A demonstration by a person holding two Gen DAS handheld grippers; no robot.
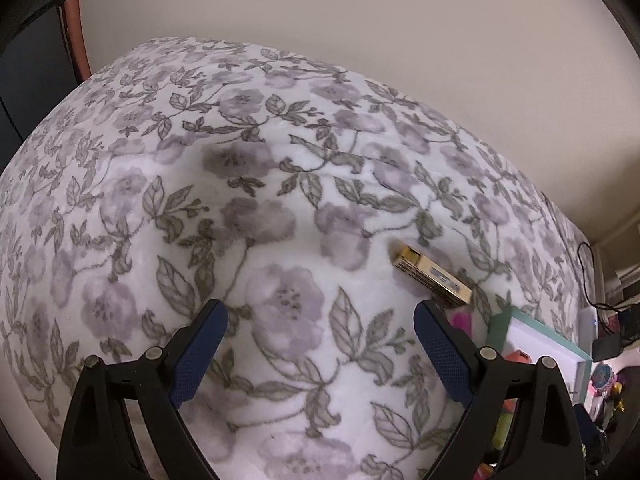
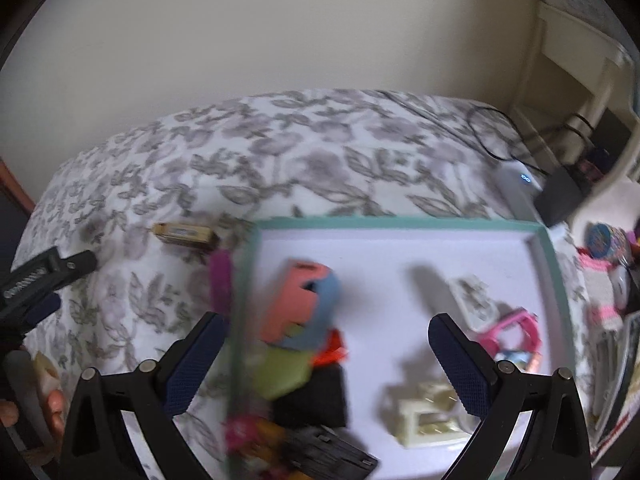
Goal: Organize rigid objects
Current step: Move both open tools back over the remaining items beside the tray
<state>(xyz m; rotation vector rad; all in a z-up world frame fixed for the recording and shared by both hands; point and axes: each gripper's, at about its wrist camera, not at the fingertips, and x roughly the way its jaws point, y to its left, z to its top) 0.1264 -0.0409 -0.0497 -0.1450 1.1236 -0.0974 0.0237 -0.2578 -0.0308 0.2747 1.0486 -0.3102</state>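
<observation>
Floral fleece blanket [image 1: 280,208], grey and lilac, fills my left wrist view. My left gripper [image 1: 320,312] hangs over it with jaws spread wide, holding nothing. A small gold box [image 1: 432,276] lies flat on the blanket ahead and to the right, just past the right fingertip, apart from it. Beyond that fingertip a teal-rimmed tray [image 1: 500,324] shows one corner, with a magenta piece [image 1: 462,320] on the blanket beside it. Black cable [image 1: 588,272] and dark clutter sit at the far right edge, by the wall.

Right wrist view, blurred. My right gripper [image 2: 326,328] is wide open and empty, above the tray [image 2: 400,222]. Inside the tray: a salmon and blue block [image 2: 300,300], a green piece [image 2: 286,372], a black block [image 2: 312,396], a cream connector [image 2: 424,416], a patterned white piece [image 2: 474,296], something pink [image 2: 516,332]. I cannot tell finer shapes. The magenta piece [image 2: 222,276] lies against the tray's left rim, outside. The gold box [image 2: 186,234] rests on the blanket [image 2: 280,160] left of the tray, near it. The left gripper [image 2: 48,276] juts in from the left edge. Black cable [image 2: 496,128] and a dark adapter [image 2: 560,196] crowd the far right corner.
</observation>
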